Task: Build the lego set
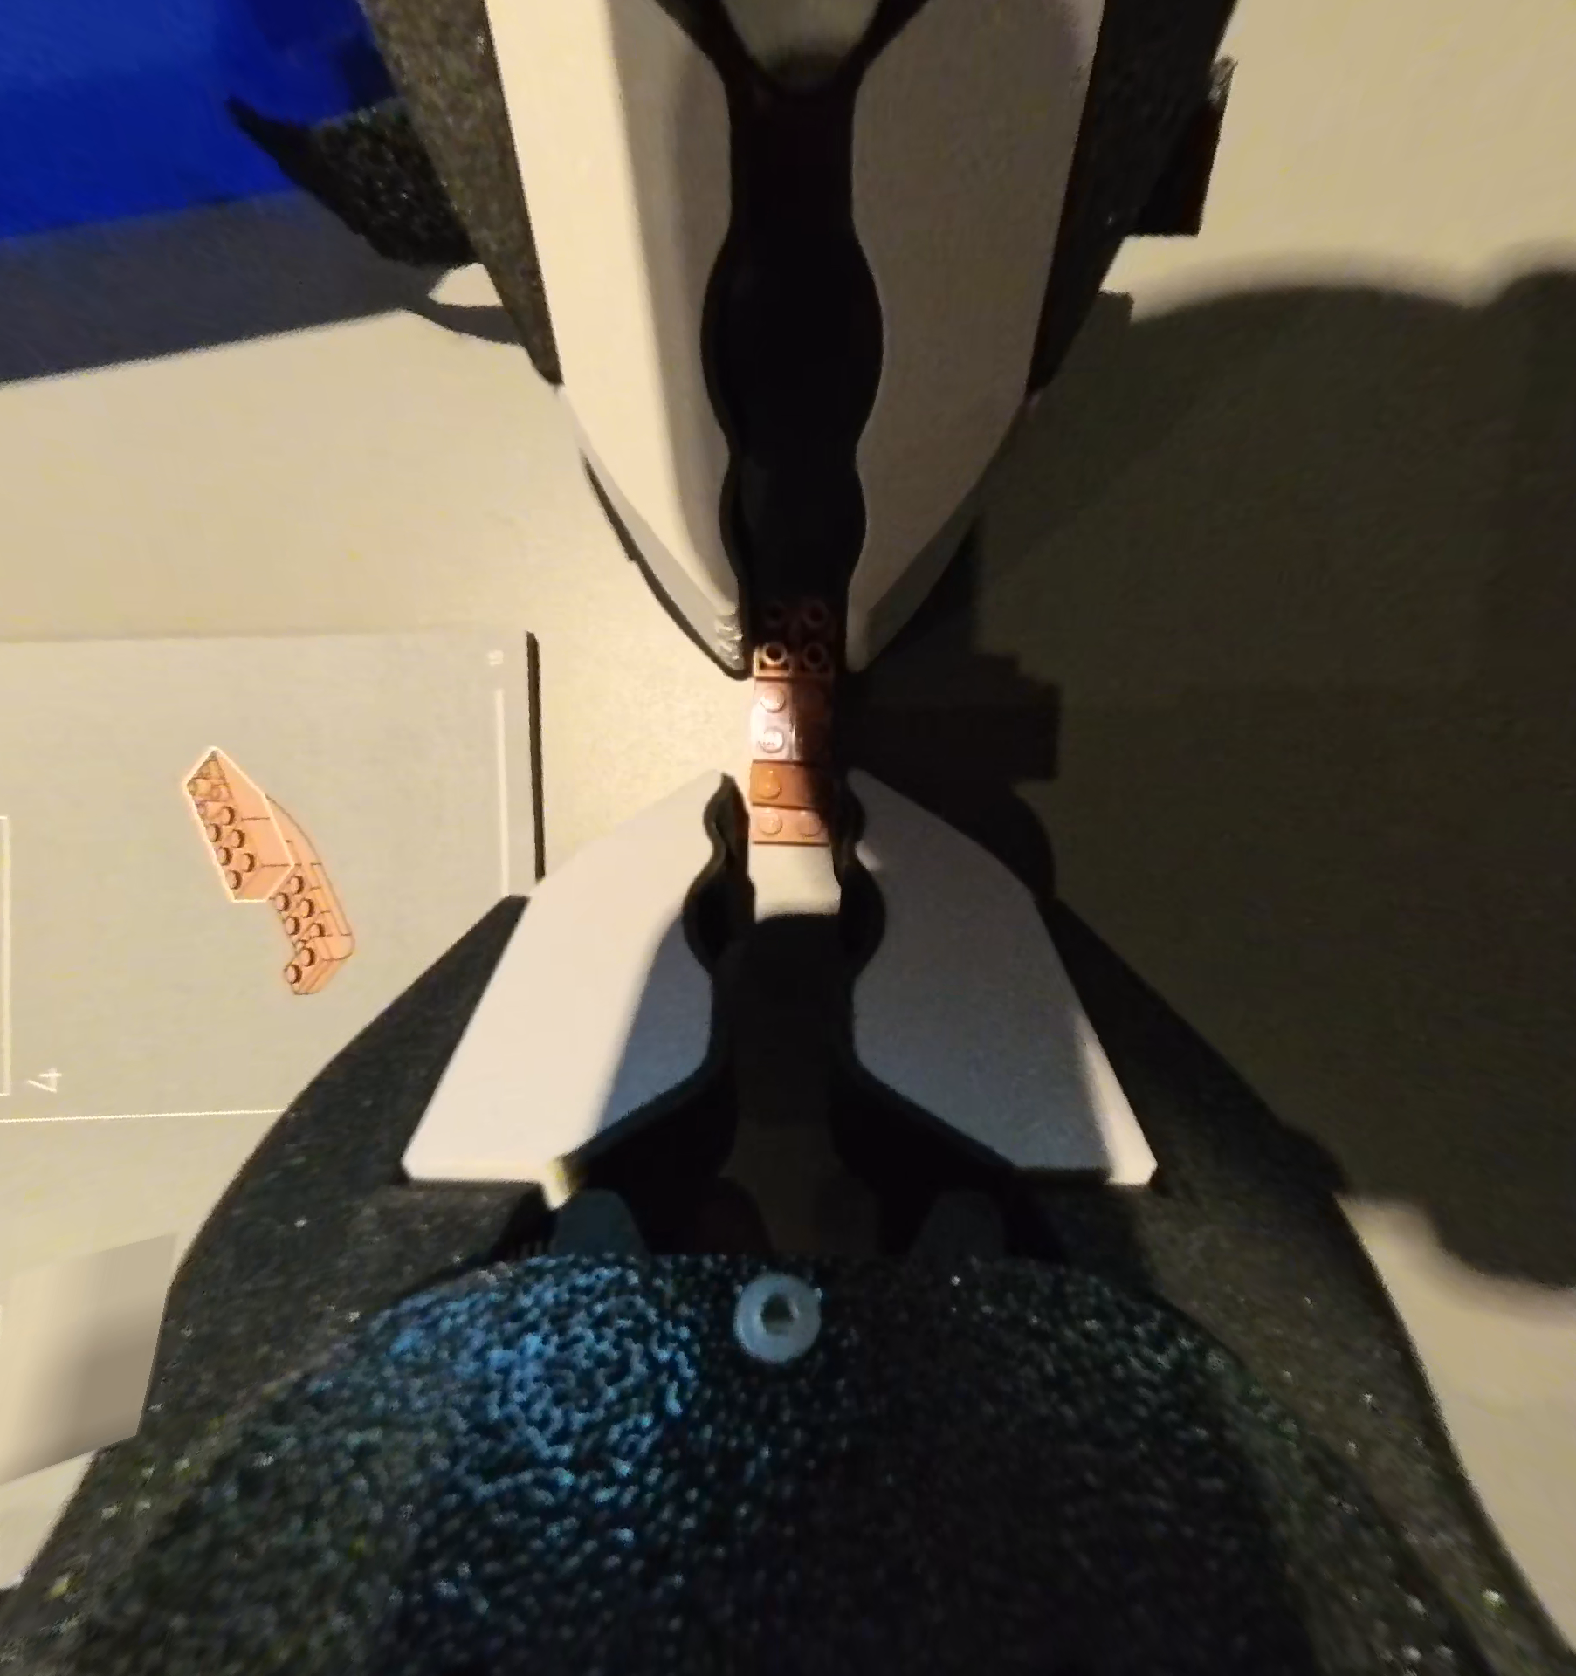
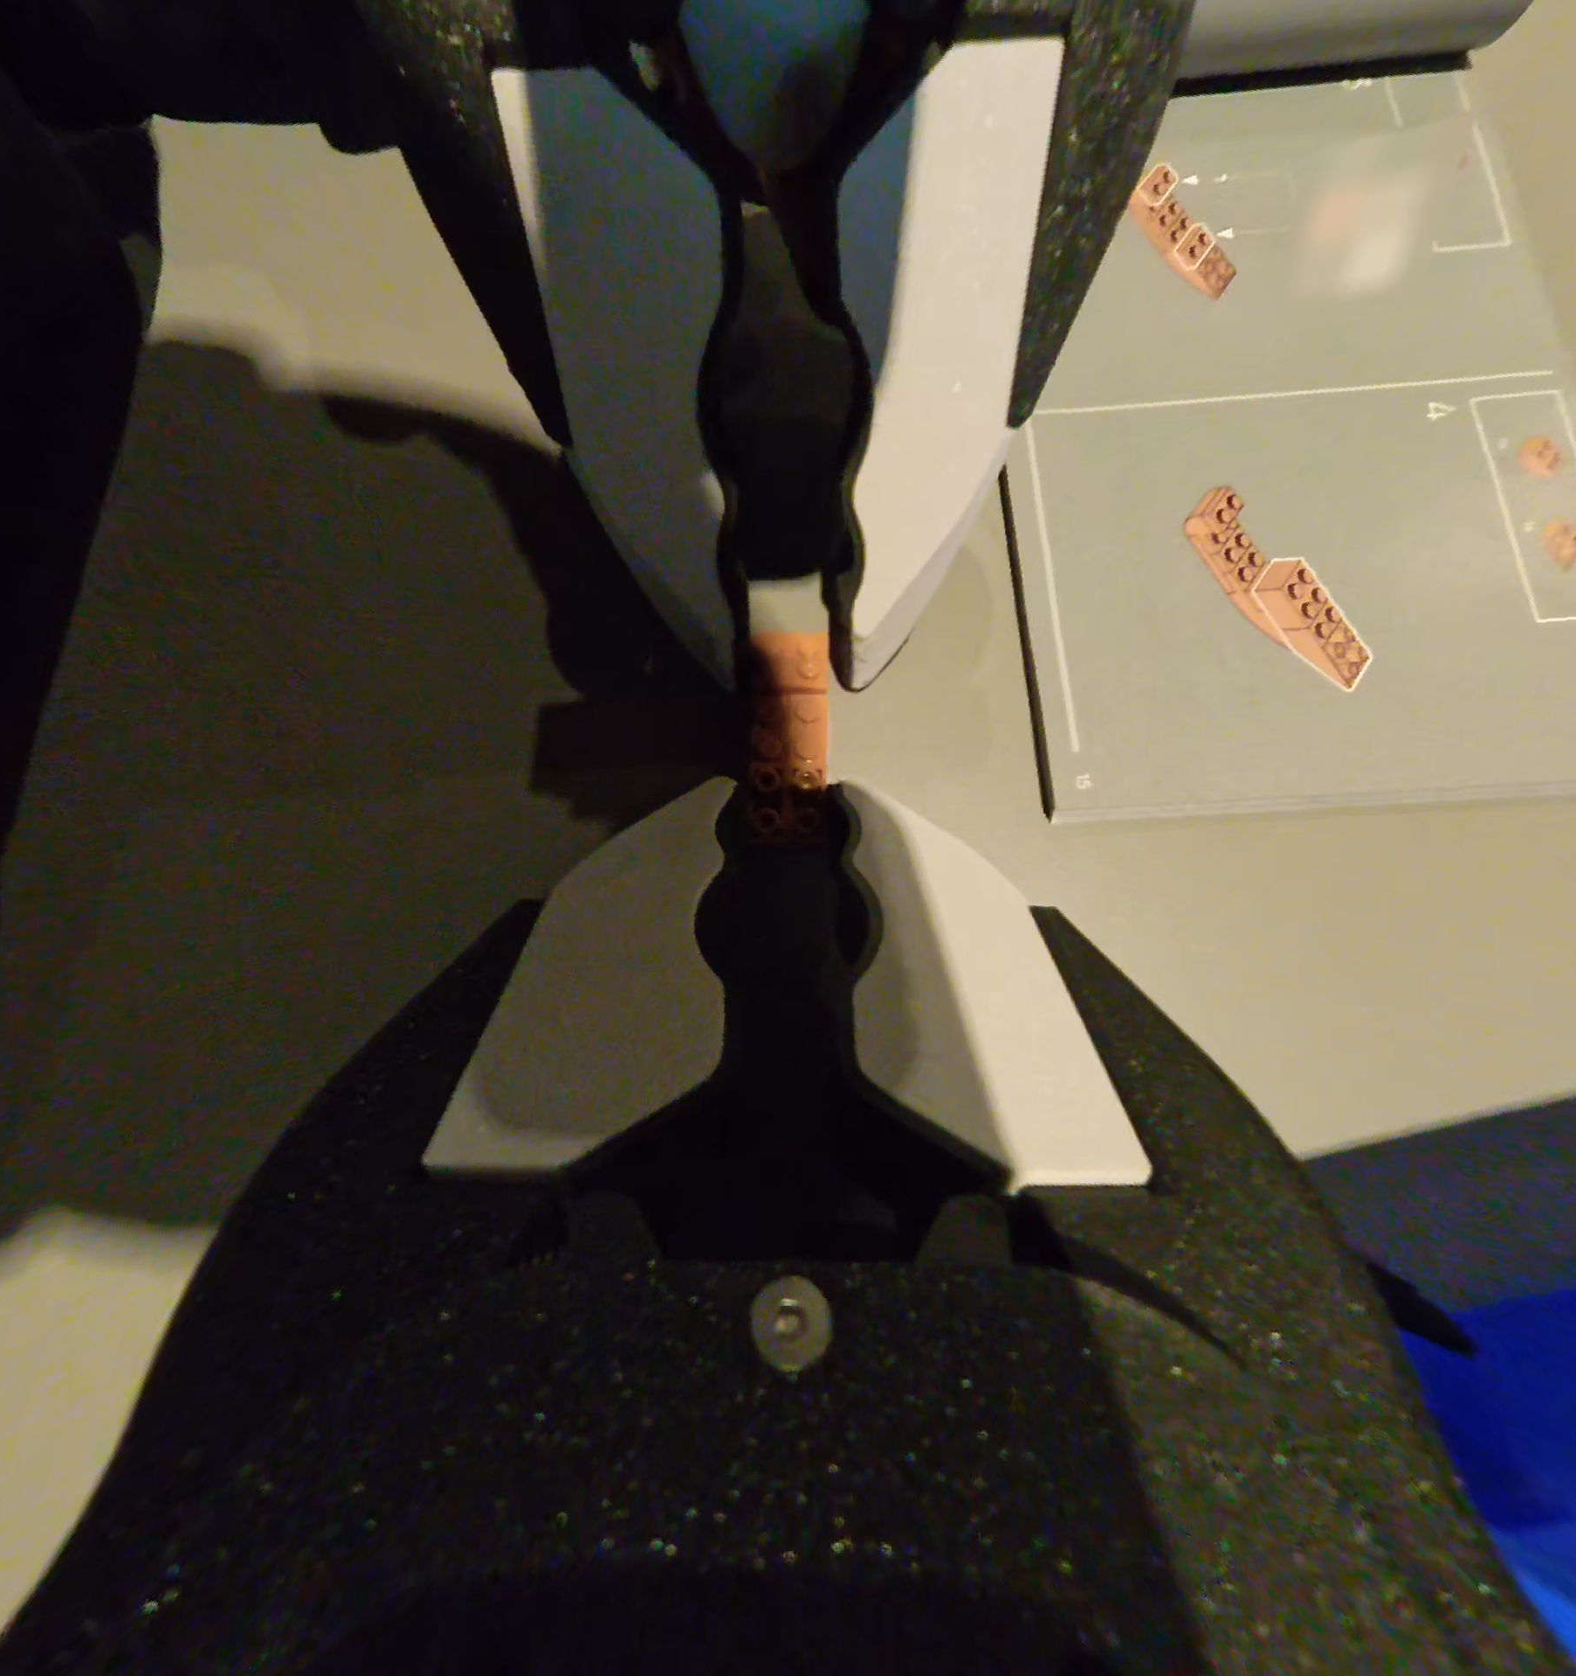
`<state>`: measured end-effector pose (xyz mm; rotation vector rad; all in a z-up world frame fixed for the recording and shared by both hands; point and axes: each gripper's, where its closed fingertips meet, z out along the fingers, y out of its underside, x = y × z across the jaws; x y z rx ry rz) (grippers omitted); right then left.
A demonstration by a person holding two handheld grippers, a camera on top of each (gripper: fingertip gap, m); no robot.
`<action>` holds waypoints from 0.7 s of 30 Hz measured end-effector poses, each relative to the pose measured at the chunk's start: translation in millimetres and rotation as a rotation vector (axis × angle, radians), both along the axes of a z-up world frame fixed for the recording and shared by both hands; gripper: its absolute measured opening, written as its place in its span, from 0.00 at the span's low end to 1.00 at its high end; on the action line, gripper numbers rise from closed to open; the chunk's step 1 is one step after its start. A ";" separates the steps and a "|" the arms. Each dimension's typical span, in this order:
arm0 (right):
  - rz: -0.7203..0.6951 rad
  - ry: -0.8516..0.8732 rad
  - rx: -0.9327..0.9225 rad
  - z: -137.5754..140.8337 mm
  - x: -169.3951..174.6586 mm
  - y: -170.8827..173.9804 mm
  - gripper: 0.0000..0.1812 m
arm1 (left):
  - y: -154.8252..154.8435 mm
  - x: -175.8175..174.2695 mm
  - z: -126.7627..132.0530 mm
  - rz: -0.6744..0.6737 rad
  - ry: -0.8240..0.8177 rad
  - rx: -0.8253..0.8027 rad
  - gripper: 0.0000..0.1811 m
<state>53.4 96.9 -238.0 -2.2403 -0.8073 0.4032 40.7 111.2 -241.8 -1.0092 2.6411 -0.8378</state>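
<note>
The two grippers met tip to tip over a pale table (image 1: 267, 544), each pinching one end of the same narrow brown lego assembly (image 1: 791, 771).

In the left wrist view, the left gripper (image 1: 793, 839) rose from six o'clock, its white fingers (image 1: 584, 998) drawn in against the near end of the assembly, where tan and brown studded plates showed. The right gripper (image 1: 788, 648) came down from twelve o'clock and clamped the far, darker end. The stretch between the two sets of tips was bare, and the assembly appeared to be held clear of the table (its blocky shadow fell toward three o'clock).

The right wrist view gave the mirror of this: the right gripper (image 2: 788, 803) at six o'clock was pressed onto the dark brown studded end of the assembly (image 2: 788, 716), and the left gripper (image 2: 788, 653) at twelve o'clock nipped the lighter orange-brown end.

An open instruction booklet (image 1: 385, 998) lay flat on the table at nine o'clock in the left view and at two o'clock in the right view (image 2: 1265, 707), with printed drawings of a curved brown build. A blue surface (image 1: 113, 136) showed at eleven o'clock in the left view, beyond the table edge.
</note>
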 end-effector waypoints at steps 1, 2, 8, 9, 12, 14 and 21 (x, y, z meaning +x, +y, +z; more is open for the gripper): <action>-0.001 0.003 -0.001 0.1 0.0 0.0 0.09 | 0.7 -0.1 0.7 0.001 -0.005 0.000 0.12; -0.002 0.007 -0.001 0.4 0.1 0.1 0.09 | 1.1 0.4 1.6 0.003 -0.011 -0.001 0.12; -0.009 0.062 0.009 6.0 0.8 0.2 0.09 | 5.5 0.1 15.8 -0.038 -0.132 -0.021 0.14; -0.011 0.073 0.011 7.2 1.1 0.1 0.09 | 6.4 -0.6 21.3 -0.064 -0.179 -0.028 0.15; -0.006 0.105 0.018 11.0 1.0 -1.0 0.09 | 8.6 -2.4 39.4 -0.147 -0.368 -0.047 0.18; -0.001 0.133 0.024 14.5 1.0 -2.4 0.09 | 8.9 -4.6 51.3 -0.191 -0.494 -0.080 0.18; -0.004 0.324 0.020 33.5 1.9 -6.7 0.09 | 18.2 0.4 62.4 -0.244 -0.859 0.025 0.18</action>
